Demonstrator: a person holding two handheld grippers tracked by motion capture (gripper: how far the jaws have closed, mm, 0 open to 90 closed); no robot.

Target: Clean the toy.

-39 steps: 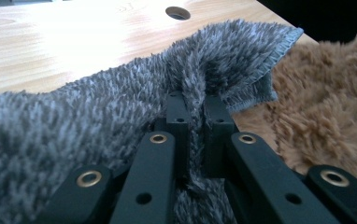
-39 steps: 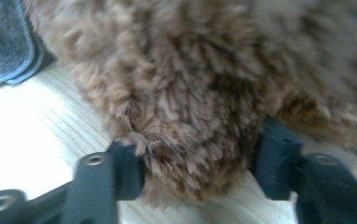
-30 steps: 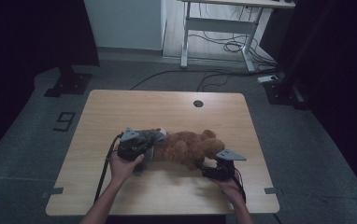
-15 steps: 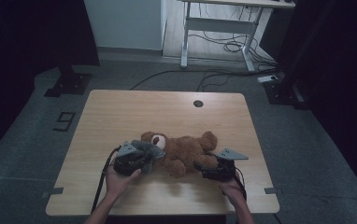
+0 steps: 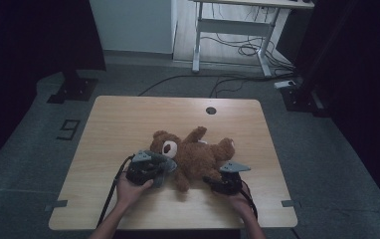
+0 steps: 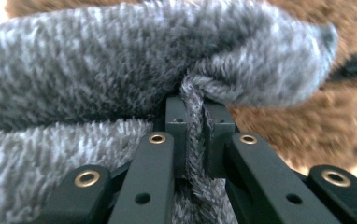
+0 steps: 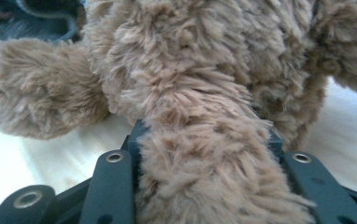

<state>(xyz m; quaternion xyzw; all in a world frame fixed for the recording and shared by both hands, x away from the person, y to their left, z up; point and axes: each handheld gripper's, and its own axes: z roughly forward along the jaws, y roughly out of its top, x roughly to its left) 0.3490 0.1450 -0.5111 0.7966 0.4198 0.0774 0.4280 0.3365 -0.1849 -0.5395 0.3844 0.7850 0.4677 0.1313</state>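
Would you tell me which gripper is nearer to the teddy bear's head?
The left. The left gripper sits right beside the teddy bear's head, pinching the grey knitted fabric there. The right gripper has just been closing on a brown limb at the bear's other end.

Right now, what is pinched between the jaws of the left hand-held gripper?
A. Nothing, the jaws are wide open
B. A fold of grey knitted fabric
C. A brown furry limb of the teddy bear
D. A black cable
B. In the left gripper view the left hand-held gripper has its jaws closed tight on a thin fold of the grey knitted fabric, with the brown teddy bear behind it.
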